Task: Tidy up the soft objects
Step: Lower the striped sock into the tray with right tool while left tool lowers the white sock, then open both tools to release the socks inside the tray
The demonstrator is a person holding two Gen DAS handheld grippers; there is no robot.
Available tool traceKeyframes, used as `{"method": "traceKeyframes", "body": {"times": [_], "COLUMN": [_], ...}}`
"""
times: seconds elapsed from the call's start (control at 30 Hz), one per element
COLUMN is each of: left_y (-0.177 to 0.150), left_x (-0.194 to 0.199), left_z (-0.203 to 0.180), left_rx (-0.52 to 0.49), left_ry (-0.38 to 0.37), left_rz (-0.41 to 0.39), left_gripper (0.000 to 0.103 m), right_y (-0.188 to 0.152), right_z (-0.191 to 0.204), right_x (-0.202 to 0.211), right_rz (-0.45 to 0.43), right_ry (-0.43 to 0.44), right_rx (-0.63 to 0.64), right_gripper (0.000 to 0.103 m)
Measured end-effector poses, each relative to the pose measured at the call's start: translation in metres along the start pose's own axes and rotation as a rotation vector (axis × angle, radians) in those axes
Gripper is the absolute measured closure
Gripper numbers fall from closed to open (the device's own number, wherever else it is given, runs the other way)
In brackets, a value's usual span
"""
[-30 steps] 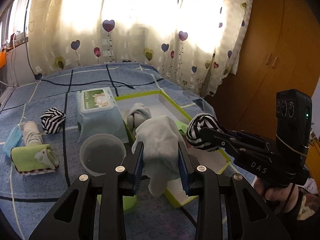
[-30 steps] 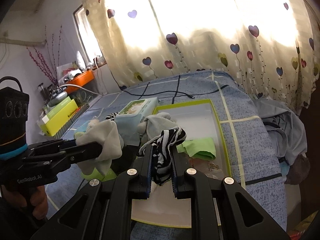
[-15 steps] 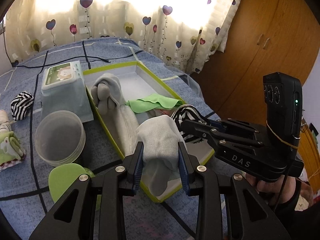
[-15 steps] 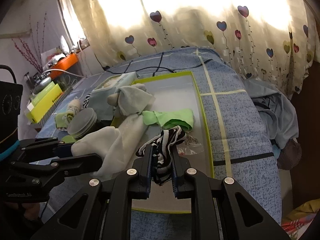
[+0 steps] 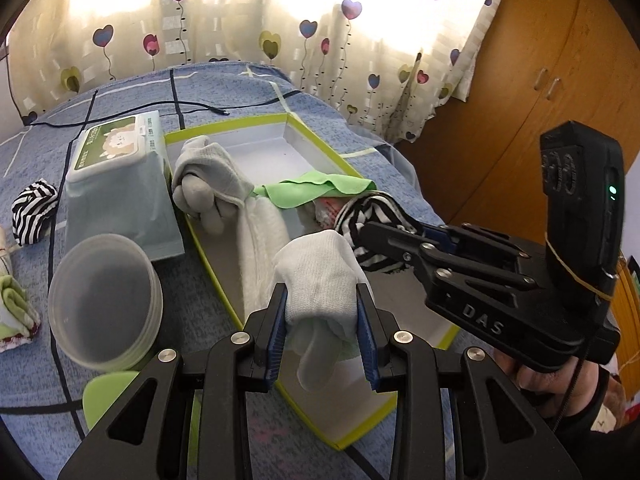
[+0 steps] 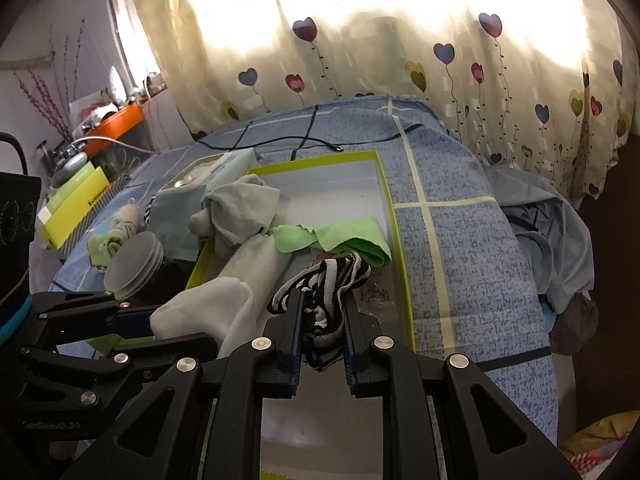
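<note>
Left wrist view: the blue checked bedspread [image 5: 248, 92] is carrying everything, under a heart-print curtain [image 5: 320, 40], with a wooden wardrobe [image 5: 560, 80] standing at right.
Left of tray: a rolled striped sock [image 5: 32, 210], a wet-wipes pack [image 5: 120, 184] and a stack of clear lids [image 5: 104, 300] are lying outside the green-rimmed tray [image 5: 224, 264].
Left gripper [image 5: 322, 320]: its pads are clamping a white sock [image 5: 320, 280], which is hanging over the tray's near half.
In tray: a grey sock bundle [image 5: 208, 184] and a green cloth [image 5: 320, 190] are sitting mid-tray.
Right gripper [image 6: 322, 334]: its jaws have just been opening slightly, and the black-and-white striped sock [image 6: 324, 284] is sitting between them over the tray.
Open room: the tray's far end is lying bare; the bedspread is dropping off at right.
</note>
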State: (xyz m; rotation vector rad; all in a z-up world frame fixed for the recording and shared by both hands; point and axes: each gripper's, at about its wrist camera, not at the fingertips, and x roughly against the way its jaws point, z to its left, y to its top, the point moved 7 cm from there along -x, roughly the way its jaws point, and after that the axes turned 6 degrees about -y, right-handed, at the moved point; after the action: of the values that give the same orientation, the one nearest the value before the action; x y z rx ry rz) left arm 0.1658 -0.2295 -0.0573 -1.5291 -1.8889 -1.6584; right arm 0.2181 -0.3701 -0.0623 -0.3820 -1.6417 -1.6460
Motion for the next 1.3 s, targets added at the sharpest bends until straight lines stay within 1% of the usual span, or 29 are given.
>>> {"method": "traceKeyframes", "body": {"times": [0.1, 0.17, 0.2, 0.27, 0.33, 0.47, 0.57, 0.73, 0.83, 0.93, 1.03, 1.13, 1.2, 1.3], "left_y": [0.003, 0.004, 0.005, 0.005, 0.005, 0.007, 0.007, 0.011, 0.011, 0.010, 0.005, 0.005, 0.005, 0.005], "left_x": [-0.003, -0.005, -0.006, -0.009, -0.009, -0.008, -0.005, 0.009, 0.013, 0.009, 0.002, 0.004, 0.006, 0.008], "left_z": [0.001, 0.002, 0.003, 0.003, 0.003, -0.001, -0.004, -0.008, -0.011, -0.013, -0.010, -0.013, -0.015, -0.018], "left_rx": [0.002, 0.000, 0.000, 0.001, 0.002, -0.008, -0.009, -0.020, -0.024, -0.043, -0.034, -0.045, -0.051, -0.063], "left_ry": [0.011, 0.018, 0.019, 0.019, 0.019, 0.016, 0.008, 0.002, -0.010, -0.023, -0.018, -0.023, -0.032, -0.040], "left_rz": [-0.005, -0.007, -0.004, 0.000, 0.001, 0.000, -0.006, -0.060, -0.069, -0.058, -0.027, -0.034, -0.045, -0.052], "left_gripper": [0.070, 0.070, 0.070, 0.070, 0.069, 0.065, 0.064, 0.064, 0.064, 0.064, 0.063, 0.062, 0.045, 0.044], "right_y": [0.000, -0.001, -0.001, -0.002, -0.003, -0.003, -0.003, -0.001, 0.000, 0.000, 0.000, 0.000, 0.002, 0.002], "right_z": [-0.001, -0.003, -0.004, -0.008, -0.010, -0.013, -0.014, -0.016, -0.015, -0.015, -0.015, -0.015, -0.014, -0.011], "right_x": [0.002, 0.004, 0.006, 0.009, 0.012, 0.017, 0.021, 0.029, 0.032, 0.033, 0.034, 0.033, 0.036, 0.040], "right_rz": [-0.003, -0.010, -0.013, -0.017, -0.025, -0.040, -0.049, -0.070, -0.075, -0.076, -0.075, -0.076, -0.078, -0.084], "right_ry": [0.007, 0.007, 0.004, -0.009, -0.013, -0.015, -0.017, -0.025, -0.025, -0.025, -0.024, -0.031, -0.034, -0.037], "right_rx": [-0.002, -0.003, -0.004, -0.009, -0.012, -0.017, -0.020, -0.031, -0.033, -0.030, -0.028, -0.028, -0.023, -0.017], "right_gripper": [0.085, 0.077, 0.074, 0.064, 0.059, 0.058, 0.058, 0.058, 0.058, 0.058, 0.058, 0.058, 0.058, 0.057]}}
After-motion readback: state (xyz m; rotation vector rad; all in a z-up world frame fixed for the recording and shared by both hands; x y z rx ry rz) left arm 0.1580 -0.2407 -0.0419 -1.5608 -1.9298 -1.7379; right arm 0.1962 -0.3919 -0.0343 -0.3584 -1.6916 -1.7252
